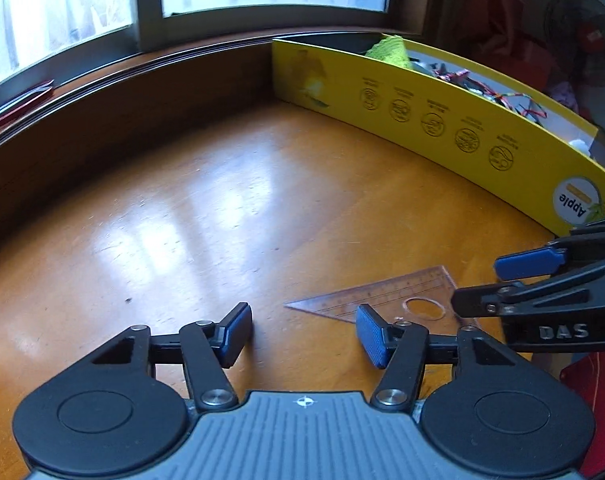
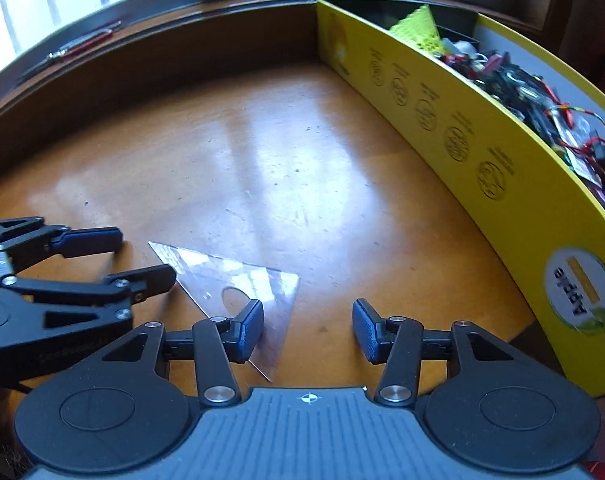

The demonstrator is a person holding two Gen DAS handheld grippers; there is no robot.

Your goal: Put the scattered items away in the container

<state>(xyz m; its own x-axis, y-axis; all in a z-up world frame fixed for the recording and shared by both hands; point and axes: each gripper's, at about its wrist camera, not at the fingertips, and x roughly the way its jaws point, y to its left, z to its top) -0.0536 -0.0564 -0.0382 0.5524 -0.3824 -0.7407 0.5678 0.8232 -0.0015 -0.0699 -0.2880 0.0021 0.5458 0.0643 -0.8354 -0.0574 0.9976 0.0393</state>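
The clear set square [image 2: 238,280] lies flat on the wooden table [image 2: 302,168], and everything here is placed from it; left of it, the left gripper [image 2: 142,258] hovers with its jaws partly apart and nothing between them, its nearer fingertip just beside the square's left edge; over the square's near corner stands the right gripper [image 2: 307,330], jaws partly apart and empty, its left pad [image 2: 249,330] above the plastic and its right pad over bare wood; right of the square, well apart across the table, stands the yellow box [image 2: 454,120], its long wall printed with round emblems and an Apple label; the box holds a tangle of coloured wires and small items [image 2: 542,112], with a yellow-green cloth [image 2: 418,32] at its far end
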